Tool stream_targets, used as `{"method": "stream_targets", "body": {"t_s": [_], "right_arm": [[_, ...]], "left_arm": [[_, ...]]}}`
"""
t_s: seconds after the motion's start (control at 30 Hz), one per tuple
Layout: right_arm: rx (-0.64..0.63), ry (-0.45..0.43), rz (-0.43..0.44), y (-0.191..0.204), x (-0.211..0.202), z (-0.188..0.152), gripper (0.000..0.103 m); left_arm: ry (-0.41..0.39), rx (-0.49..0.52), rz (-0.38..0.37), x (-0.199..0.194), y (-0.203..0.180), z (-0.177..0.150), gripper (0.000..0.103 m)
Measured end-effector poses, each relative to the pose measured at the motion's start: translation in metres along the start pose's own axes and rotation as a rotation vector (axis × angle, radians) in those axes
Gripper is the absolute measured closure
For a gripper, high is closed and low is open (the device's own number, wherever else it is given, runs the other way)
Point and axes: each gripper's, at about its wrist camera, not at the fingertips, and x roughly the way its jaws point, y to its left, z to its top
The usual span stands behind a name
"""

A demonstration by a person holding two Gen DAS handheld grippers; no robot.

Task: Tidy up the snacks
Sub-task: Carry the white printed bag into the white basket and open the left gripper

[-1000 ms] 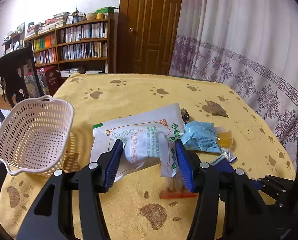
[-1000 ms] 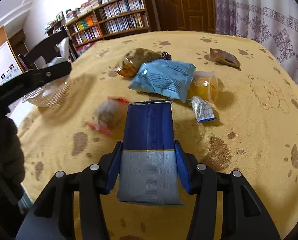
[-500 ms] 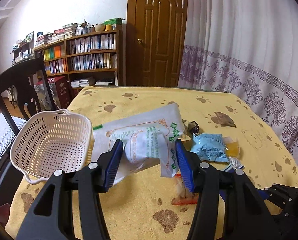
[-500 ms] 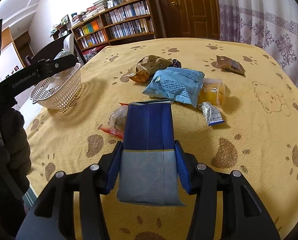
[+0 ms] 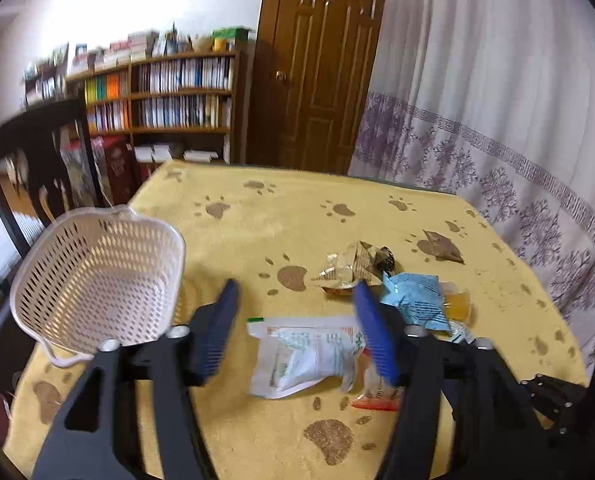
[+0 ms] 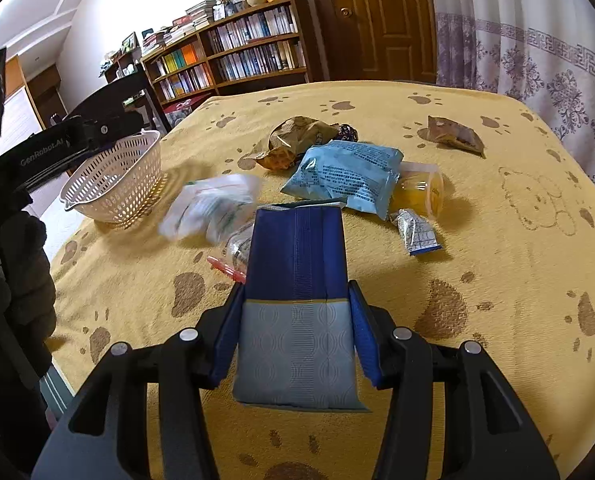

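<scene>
My left gripper (image 5: 297,330) is open, its blue pads spread wide. The white snack bag with green print (image 5: 305,354) lies loose on the yellow cloth below and between them; in the right wrist view the same bag (image 6: 213,206) is blurred beside the basket. The white perforated basket (image 5: 97,276) (image 6: 115,178) stands tilted at the table's left edge and looks empty. My right gripper (image 6: 295,328) is shut on a blue and grey pack (image 6: 295,312), held above the near table.
Across the middle lie a light blue packet (image 6: 347,176), an orange jelly cup (image 6: 421,194), a brown crinkled wrapper (image 6: 297,140), a small silver-blue sachet (image 6: 415,232) and a red-edged clear pack (image 5: 375,394). One brown packet (image 6: 455,136) lies far right. A dark chair (image 5: 37,160) stands left.
My left gripper opened and the white bag dropped from it onto the cloth, outside the basket. The left view also tilted and is blurred. The right gripper keeps its pack.
</scene>
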Motion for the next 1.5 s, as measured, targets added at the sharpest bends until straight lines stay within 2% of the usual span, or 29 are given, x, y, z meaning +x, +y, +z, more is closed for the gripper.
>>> {"method": "stream_targets", "body": {"t_s": [0.03,0.1,0.2,0.33,0.43,0.57,0.6,0.67,0.7,0.73,0.8,1.03,1.13,1.33,1.5], "right_arm": [[0.003,0.001,-0.002,-0.001,0.001,0.0,0.053],[0.006,0.004,-0.004,-0.002,0.001,0.0,0.053],[0.005,0.006,-0.004,-0.002,0.003,0.0,0.053],[0.005,0.007,-0.006,-0.002,0.004,0.0,0.053],[0.012,0.006,-0.01,-0.004,0.005,0.0,0.053],[0.017,0.008,-0.012,-0.006,0.006,-0.001,0.053],[0.017,0.009,-0.012,-0.006,0.006,-0.001,0.053],[0.015,0.01,-0.011,-0.006,0.006,-0.001,0.053],[0.012,0.012,-0.011,-0.005,0.007,-0.001,0.053],[0.011,0.012,-0.011,-0.004,0.007,-0.002,0.053],[0.008,0.01,-0.01,-0.003,0.006,-0.001,0.053],[0.011,-0.012,-0.013,-0.004,-0.001,0.001,0.053],[0.012,-0.017,-0.012,-0.005,-0.003,0.002,0.053],[0.007,-0.023,-0.008,-0.002,-0.005,0.002,0.053],[0.007,-0.027,-0.005,-0.001,-0.005,0.002,0.053]], "left_arm": [[0.013,-0.017,-0.015,0.005,0.002,-0.001,0.018],[0.058,-0.043,-0.036,0.019,0.004,-0.007,0.016],[0.122,-0.053,-0.068,0.043,0.001,-0.02,0.007],[0.175,-0.004,-0.099,0.071,-0.012,-0.039,0.004],[0.208,0.049,-0.075,0.09,-0.018,-0.049,0.004],[0.273,0.009,-0.08,0.111,-0.011,-0.058,0.004],[0.266,0.005,-0.083,0.11,-0.01,-0.057,0.005],[0.266,0.003,-0.068,0.11,-0.008,-0.058,0.022],[0.258,0.004,-0.057,0.109,-0.008,-0.058,0.027],[0.253,0.004,-0.066,0.107,-0.007,-0.058,0.037],[0.234,0.015,-0.082,0.103,-0.009,-0.057,0.049],[0.202,0.021,-0.055,0.087,-0.01,-0.049,0.052],[0.145,0.028,-0.027,0.07,-0.01,-0.037,0.052],[0.008,0.013,0.062,0.026,0.005,-0.007,0.052],[-0.083,-0.019,0.181,-0.002,0.036,0.014,0.051]]}}
